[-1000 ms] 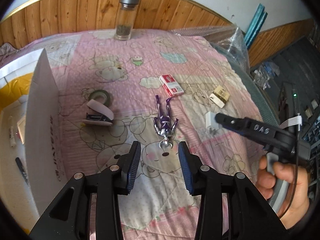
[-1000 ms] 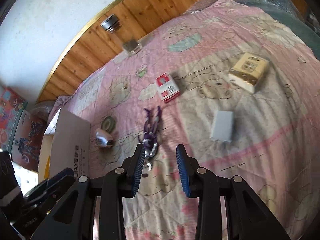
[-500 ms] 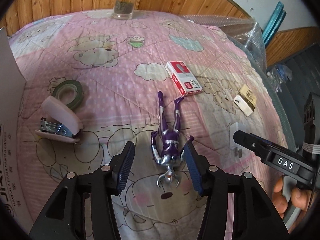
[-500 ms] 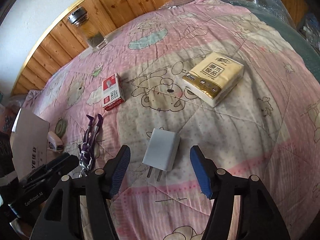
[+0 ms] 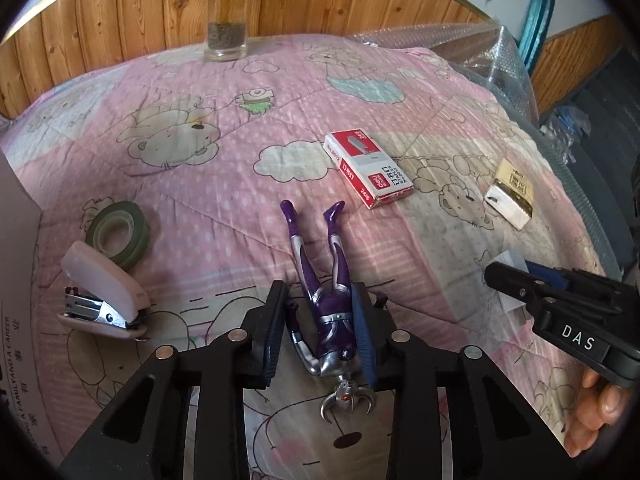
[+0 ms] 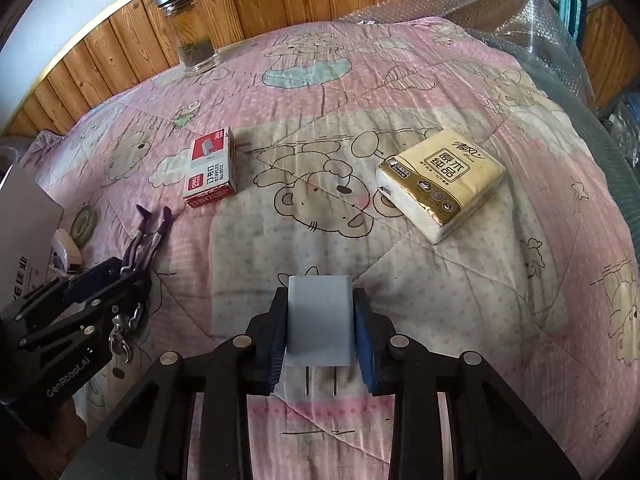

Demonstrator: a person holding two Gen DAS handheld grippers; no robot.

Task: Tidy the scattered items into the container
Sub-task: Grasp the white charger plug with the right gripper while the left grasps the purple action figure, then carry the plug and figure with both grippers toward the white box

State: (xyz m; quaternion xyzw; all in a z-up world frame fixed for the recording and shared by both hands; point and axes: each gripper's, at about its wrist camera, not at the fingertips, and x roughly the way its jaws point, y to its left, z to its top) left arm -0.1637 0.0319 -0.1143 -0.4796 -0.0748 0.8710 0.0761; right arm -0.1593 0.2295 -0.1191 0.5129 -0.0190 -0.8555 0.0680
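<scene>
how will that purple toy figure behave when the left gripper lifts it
The toy figure looks like hard plastic, so probably stiff and light. The left gripper flanks its narrow torso, so it may pivot, legs swinging down. Its thin splayed legs and horns could snag the blanket.

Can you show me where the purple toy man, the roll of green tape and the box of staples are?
Purple and silver toy figure (image 5: 334,316): left wrist view, its torso.
Green tape roll (image 5: 119,234): left wrist view, its top ring.
Red and white staple box (image 6: 211,168): right wrist view, its top face.
</scene>
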